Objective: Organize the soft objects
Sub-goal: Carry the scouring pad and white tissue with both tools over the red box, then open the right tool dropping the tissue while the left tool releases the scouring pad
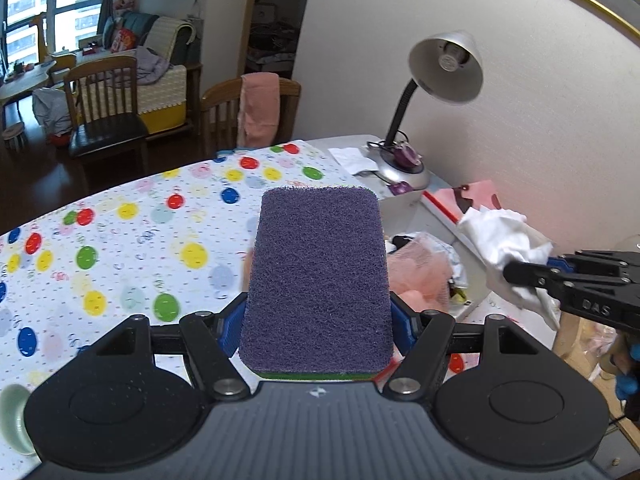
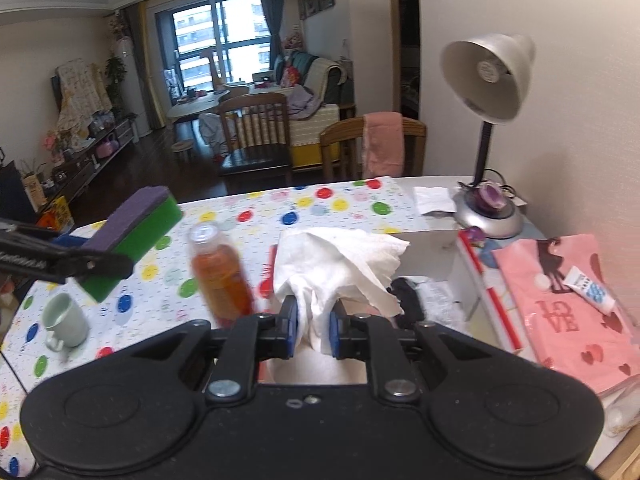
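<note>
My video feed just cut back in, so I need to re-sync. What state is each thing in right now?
Left gripper: shut on sponge.
Sponge: held in the air, purple side up, green below.
Right gripper: shut on white cloth.
White cloth: crumpled, lifted, bunched between the fingers.
Orange bottle: capped, blurred, appears to be leaning.
Cup: on its side on the tablecloth.
Desk lamp: off.
White box: open, soft items inside.

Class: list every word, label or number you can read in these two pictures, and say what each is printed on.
"LOVE", upside down, on the pink bag.
"DAS", on the right hand-held gripper arm.
Orange bottle label: blurred, unreadable.
Small tube print: too small to read.
</note>
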A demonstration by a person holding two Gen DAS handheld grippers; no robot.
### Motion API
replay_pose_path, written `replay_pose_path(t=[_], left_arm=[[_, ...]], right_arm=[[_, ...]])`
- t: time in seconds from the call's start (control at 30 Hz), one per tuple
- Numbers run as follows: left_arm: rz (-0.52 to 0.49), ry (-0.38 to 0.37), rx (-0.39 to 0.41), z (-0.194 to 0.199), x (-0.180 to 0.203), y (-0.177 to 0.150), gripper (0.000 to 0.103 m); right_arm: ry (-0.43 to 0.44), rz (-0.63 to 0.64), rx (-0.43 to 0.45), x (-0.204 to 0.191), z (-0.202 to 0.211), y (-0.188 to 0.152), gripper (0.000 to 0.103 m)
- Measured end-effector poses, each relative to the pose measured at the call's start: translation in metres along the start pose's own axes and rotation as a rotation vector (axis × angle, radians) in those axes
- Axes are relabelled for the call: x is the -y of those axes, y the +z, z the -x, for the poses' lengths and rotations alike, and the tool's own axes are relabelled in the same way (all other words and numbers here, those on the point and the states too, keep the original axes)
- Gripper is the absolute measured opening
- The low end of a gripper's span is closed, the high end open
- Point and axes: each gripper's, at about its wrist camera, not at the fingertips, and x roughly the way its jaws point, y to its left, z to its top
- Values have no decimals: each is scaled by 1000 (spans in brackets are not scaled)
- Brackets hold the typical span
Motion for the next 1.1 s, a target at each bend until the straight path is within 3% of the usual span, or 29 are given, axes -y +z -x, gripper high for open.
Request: replay_pose_path(t=[0.57,1.1], left_arm=[[-81,-28,-52,-91,86,62,70],[-117,42,-182,-204,104,95,70]], right_arm=[[-78,-32,-50,96,-40,-8,17],[-12,22,-87,105,-91,-9,18]])
